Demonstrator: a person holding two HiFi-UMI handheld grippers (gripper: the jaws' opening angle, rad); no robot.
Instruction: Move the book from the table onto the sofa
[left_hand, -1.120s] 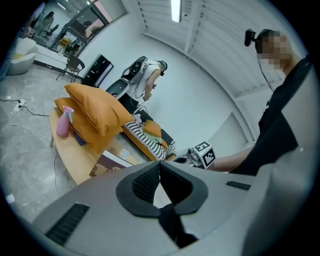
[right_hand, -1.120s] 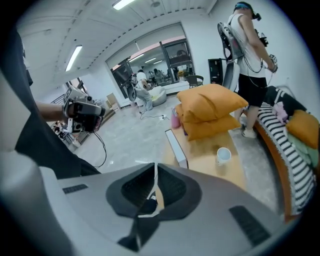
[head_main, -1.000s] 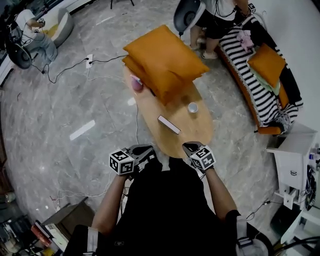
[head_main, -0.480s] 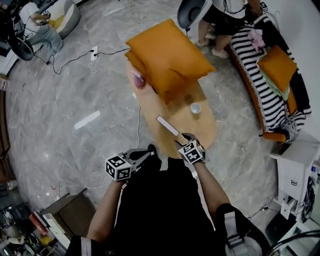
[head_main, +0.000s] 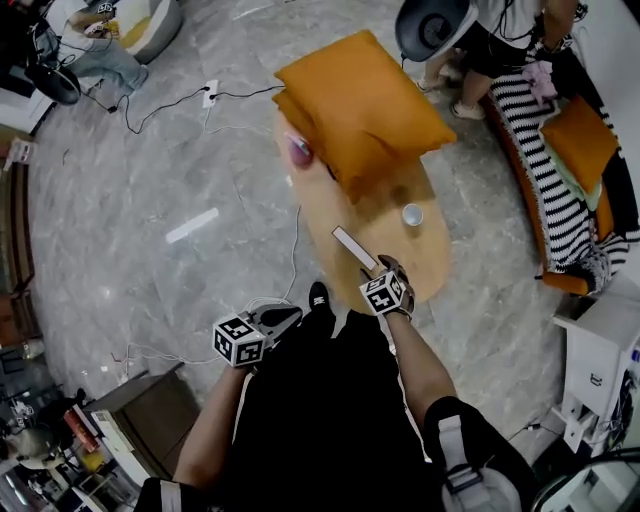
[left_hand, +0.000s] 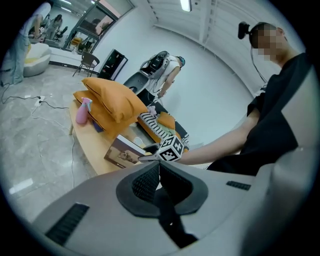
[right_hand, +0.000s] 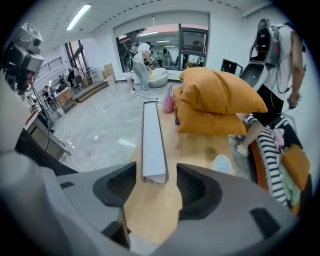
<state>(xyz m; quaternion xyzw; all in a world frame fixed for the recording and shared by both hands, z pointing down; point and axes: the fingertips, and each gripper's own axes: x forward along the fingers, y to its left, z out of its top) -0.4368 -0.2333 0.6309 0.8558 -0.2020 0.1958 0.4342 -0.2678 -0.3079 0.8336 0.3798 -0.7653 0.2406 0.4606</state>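
Starting at the left, our left hand-held gripper (head_main: 283, 317) hangs well to the left of the thin, pale grey, rectangular book (head_main: 353, 247), off the edge of the furniture and down by our hip. Its own view shows its jaws pressed together with nothing between them, so we judge it has no part in the coming move. The book is on the near end of the oval, light wooden tabletop (head_main: 420, 260). It seems to stand on one long edge rather than lie flat, since the right gripper view meets only its narrow edge. Its long axis runs straight away from us, towards the orange fabric cushions (head_main: 365, 105) piled beyond the book's far end. Our right hand-held gripper (head_main: 377, 266) is at the book's near end and lined up with that axis. Its jaws are spread, one pad on either side of the book, with a sliver of gap showing on each side, so we judge it straddles the book without yet clamping. That makes the right hand plainly the nearer one, and closing should be all the grasp needs. A small white round cup (head_main: 411, 214) stands just to the right of the book, near enough to mind on the lift. The black-and-white striped sofa (head_main: 535, 190) lies well to the book's right, so we expect a rightward carry.
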